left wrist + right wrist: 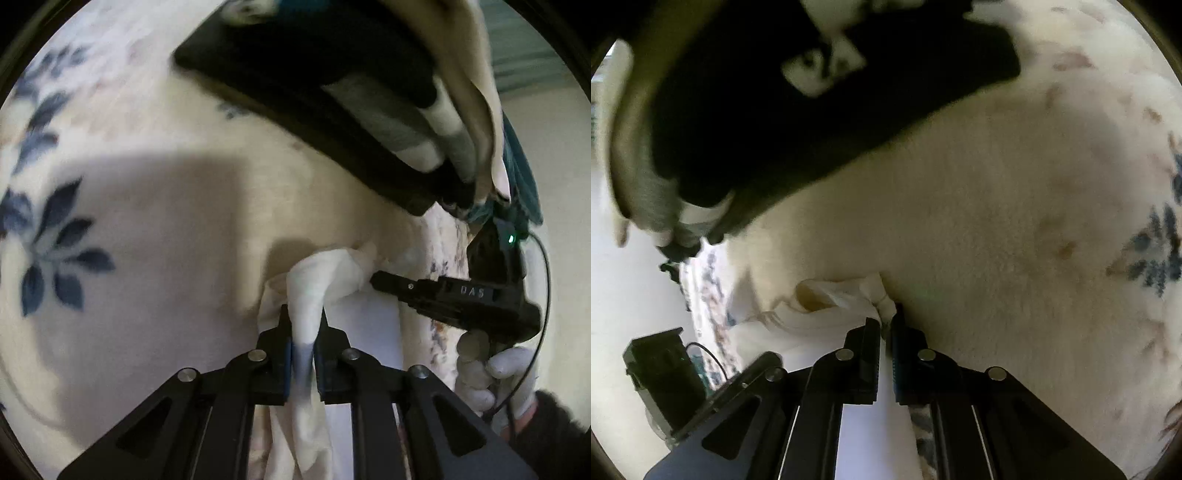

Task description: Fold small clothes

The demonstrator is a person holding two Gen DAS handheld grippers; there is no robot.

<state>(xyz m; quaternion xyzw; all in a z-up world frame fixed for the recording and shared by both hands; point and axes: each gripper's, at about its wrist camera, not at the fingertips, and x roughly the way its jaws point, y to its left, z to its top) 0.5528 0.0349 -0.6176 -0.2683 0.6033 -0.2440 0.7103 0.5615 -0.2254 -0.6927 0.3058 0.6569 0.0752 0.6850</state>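
**Operator:** Between my left claw [303, 314] tips there is a bunched fold of the white garment [325, 273]; the jaws are clenched on it, pinching the cloth into a narrow neck that hangs down past the pads. My right claw [885, 321] is likewise clamped on a twisted knot of the same garment, with almost no gap left between its jaws.

**Observer:** How are the hands posed?

**Operator:** Both claws point steeply down toward the bed. From the left camera I see my right claw coming in from the right side, nearly level across the picture, its tip at the cloth close to my left claw. My gloved right hand [491, 376] is wrapped round its handle, with a dark sleeve [554, 432] behind it and a thin cable looping past.

**Observer:** And the garment itself?

**Operator:** It sits at the edge of the cream floral blanket [129, 206], lifted between the two grips, the rest trailing down under my claws. Farther out, a stack of folded clothes [369, 92], dark on the bottom with grey, white and cream layers, lies on the blanket. It is blurred.
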